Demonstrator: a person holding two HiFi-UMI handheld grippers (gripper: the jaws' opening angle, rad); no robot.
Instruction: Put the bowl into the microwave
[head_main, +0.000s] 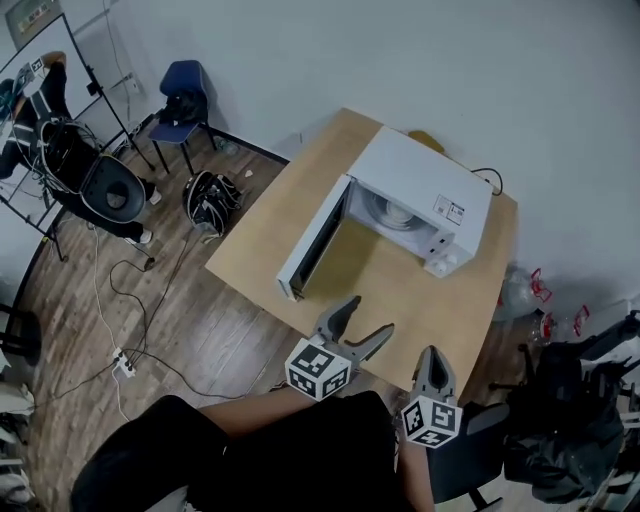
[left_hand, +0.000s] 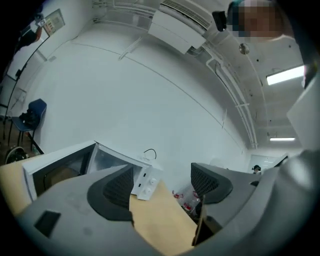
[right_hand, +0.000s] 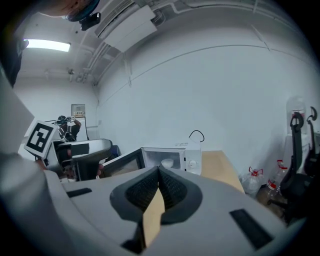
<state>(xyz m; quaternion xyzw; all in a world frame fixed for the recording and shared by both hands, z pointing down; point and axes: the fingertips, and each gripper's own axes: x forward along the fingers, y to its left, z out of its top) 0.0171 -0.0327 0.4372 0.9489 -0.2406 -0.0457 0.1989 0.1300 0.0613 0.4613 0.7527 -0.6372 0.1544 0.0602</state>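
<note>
Task looks done, judging by the layout: the bowl (head_main: 393, 212) sits inside the microwave (head_main: 425, 185), on the turntable, straight ahead of both grippers and well apart from them. The right gripper view shows the same, with the white bowl visible through the open front. The microwave door (head_main: 312, 245) is open, standing ahead and to the left of the left gripper (head_main: 368, 317). Nothing seems left for the bowl itself. Shutting the door may follow, but the task does not ask for it.

The left gripper has its jaws spread, with nothing between them but bare table (head_main: 270, 230) beyond. The right gripper (head_main: 432, 355) has its jaws pressed together and pinches nothing. Both hang over the near table edge, the right one just beside the left.

Counts:
- 1 bowl
- 1 microwave
- 1 door
- 1 table
- 2 grippers, each with 1 marker cube
- 1 blue chair (head_main: 185, 95), far ahead-left of the left gripper
- Plastic bottles to the right of the right gripper, number unclear
</note>
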